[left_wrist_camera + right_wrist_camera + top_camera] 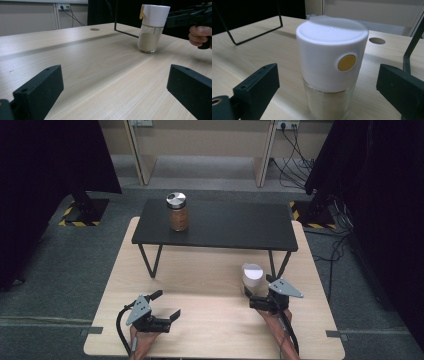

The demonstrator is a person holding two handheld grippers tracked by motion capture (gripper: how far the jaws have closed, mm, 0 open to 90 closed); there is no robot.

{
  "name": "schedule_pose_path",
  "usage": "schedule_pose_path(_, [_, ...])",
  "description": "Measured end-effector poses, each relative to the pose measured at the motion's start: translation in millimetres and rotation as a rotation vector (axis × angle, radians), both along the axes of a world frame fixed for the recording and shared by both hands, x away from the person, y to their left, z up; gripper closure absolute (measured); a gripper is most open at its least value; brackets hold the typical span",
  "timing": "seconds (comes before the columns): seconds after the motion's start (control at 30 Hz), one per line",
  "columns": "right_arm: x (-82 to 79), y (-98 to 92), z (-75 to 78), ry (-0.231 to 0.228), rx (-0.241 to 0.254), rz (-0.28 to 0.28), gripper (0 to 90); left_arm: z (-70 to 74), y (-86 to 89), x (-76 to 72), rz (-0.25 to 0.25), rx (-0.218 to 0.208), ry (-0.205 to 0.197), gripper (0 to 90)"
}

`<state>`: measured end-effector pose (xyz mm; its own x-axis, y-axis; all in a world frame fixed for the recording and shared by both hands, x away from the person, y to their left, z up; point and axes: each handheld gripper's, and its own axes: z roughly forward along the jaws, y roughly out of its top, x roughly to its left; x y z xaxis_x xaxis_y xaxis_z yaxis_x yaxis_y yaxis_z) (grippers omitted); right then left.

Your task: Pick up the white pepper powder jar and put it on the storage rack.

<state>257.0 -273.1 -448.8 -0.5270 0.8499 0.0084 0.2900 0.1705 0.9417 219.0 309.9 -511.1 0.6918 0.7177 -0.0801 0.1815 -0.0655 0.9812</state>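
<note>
A glass jar with a wide white cap and pale powder inside stands upright on the light wooden table, at the right, just in front of the black shelf's leg. My right gripper reaches it from the near side. In the right gripper view the jar stands between the two black jaws of that gripper, with a gap on each side, so it is open. My left gripper rests low at the front left, open, with bare table between its jaws. The jar is far off to its right.
A low black shelf on thin wire legs spans the back of the table. A brown-filled jar with a silver lid stands on its left part. A round cable hole lies in the tabletop beyond the white-capped jar. Cables trail on the floor at the right.
</note>
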Motion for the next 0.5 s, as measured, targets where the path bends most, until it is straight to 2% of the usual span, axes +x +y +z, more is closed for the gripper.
schedule_pose_path(0.17, [9.6, 5.0, -1.2, 0.010, -0.016, -0.002, 8.2, 0.0, 0.0, 0.0, 0.001, -0.001, 0.002, 0.0])
schedule_pose_path(0.5, [17.7, 18.6, 0.5, 0.025, -0.049, -0.031, 13.3, -0.2, -0.1, -0.1, 0.001, -0.003, 0.001, 0.0])
